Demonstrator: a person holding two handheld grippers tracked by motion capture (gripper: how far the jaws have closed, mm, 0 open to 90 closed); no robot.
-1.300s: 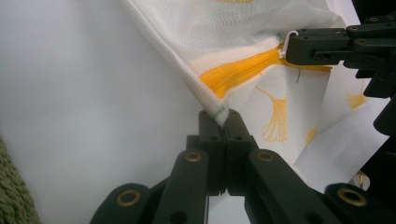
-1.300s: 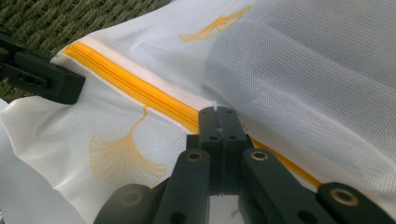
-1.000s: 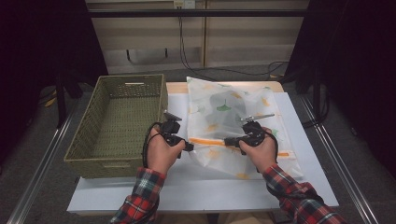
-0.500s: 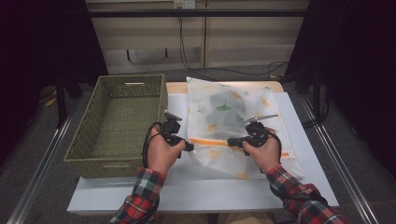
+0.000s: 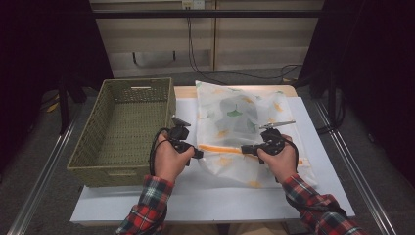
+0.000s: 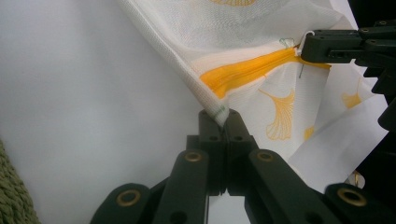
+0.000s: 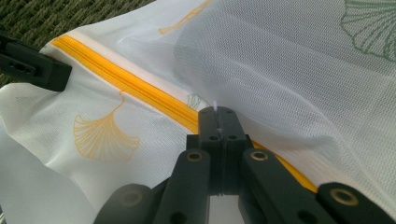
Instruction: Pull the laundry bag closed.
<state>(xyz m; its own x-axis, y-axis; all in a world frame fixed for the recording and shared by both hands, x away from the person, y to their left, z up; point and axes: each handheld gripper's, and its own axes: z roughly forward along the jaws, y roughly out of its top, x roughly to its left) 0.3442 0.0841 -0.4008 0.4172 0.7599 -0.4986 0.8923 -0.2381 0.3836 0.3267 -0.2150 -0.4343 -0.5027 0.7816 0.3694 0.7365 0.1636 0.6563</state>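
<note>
High view: mesh laundry bag [image 5: 244, 132] lies on table [image 5: 195, 196], basket [image 5: 122, 132] at 9 o'clock.
Left gripper [image 6: 223, 114]: clamped on bag corner (anchoring it).
Right gripper [image 7: 218, 112]: clamped at orange zipper [image 7: 140, 88], apparently on the pull.

No words, numbers, labels or brand marks can be read anywhere. The white mesh bag [image 5: 244, 132] carries only printed ginkgo-leaf shapes in yellow and green, not writing. The wicker basket [image 5: 125, 132] just beside the bag bears no tag or sign.
</note>
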